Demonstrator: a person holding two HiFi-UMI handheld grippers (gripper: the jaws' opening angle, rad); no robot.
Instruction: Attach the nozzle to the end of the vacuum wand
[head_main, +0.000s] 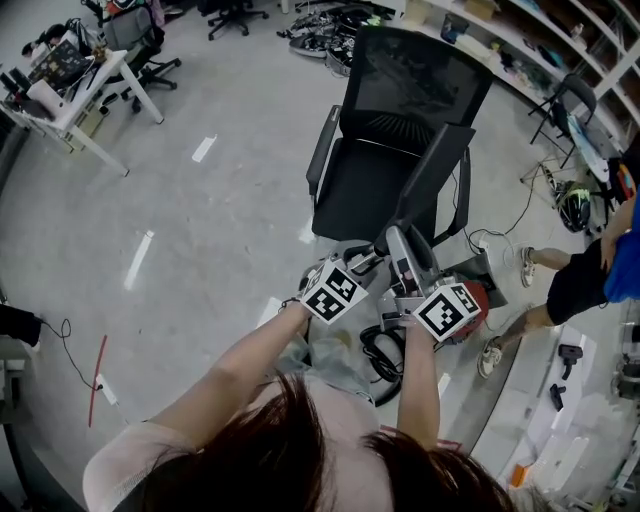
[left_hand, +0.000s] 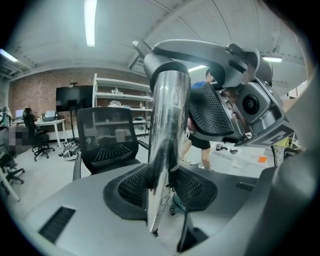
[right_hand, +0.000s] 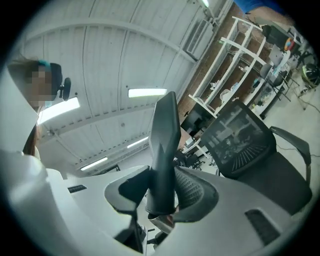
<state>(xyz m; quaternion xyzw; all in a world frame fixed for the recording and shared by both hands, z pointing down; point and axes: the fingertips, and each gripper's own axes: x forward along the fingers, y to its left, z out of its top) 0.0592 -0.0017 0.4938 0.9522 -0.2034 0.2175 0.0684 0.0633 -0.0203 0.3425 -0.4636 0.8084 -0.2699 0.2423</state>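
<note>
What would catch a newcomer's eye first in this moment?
The left tongs are clamped on a shiny metal wand, the grey vacuum body looming at its upper end. The right tongs grip a dark tapered nozzle. Just ahead of the person stands a black mesh office chair.

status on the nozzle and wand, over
Left gripper shut on wand. Right gripper shut on nozzle. Nozzle at wand end, seating unclear. Office chair just ahead.
</note>
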